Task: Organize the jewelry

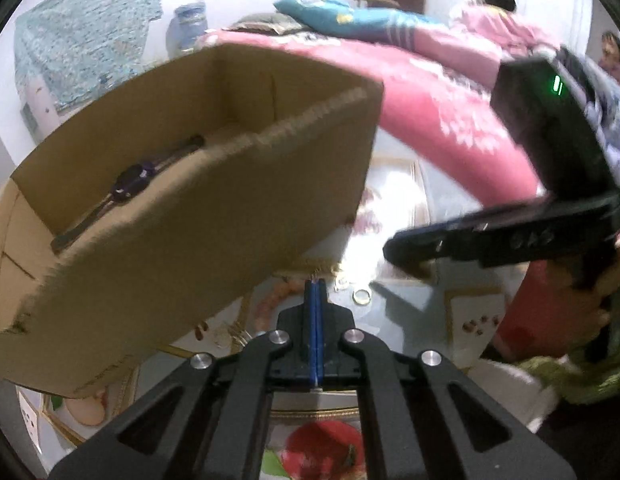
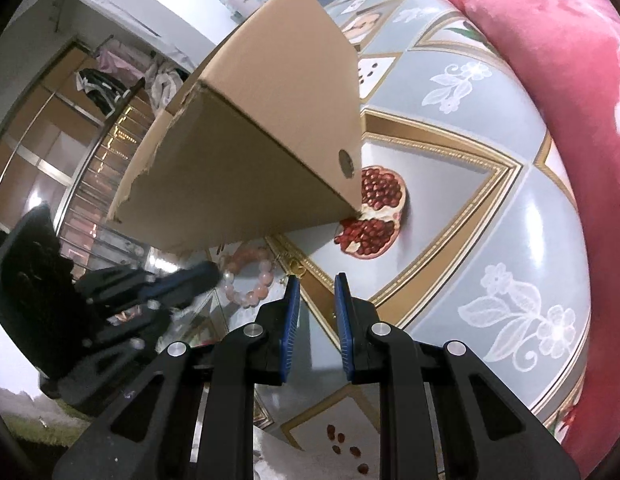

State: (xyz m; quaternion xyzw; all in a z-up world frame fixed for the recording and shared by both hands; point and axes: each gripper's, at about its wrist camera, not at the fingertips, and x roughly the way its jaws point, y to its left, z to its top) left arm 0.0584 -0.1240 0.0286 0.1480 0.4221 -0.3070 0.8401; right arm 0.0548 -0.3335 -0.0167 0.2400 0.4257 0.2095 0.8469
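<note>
An open cardboard box [image 1: 198, 208] stands on the patterned table [image 1: 406, 308] at the left, with a dark purple watch [image 1: 132, 178] lying inside. My left gripper [image 1: 316, 283] is shut, its blue pads pressed together with nothing visible between them, just over a gold chain [image 1: 330, 269]. Beside it lie a gold ring [image 1: 361, 296] and a pink bead bracelet [image 1: 276, 296]. My right gripper [image 2: 316, 280] stands open a little above the table [image 2: 490, 200] and holds nothing. The bead bracelet [image 2: 250, 280] lies between it and the left gripper [image 2: 208, 274], below the box [image 2: 250, 140].
A pink blanket [image 1: 430, 92] on a bed borders the table's far side, also seen as the blanket [image 2: 550, 40] at the right. A person [image 1: 498, 12] lies on the bed. A hand [image 1: 602, 292] holds the right gripper [image 1: 408, 250]. A wardrobe [image 2: 70, 128] stands behind the box.
</note>
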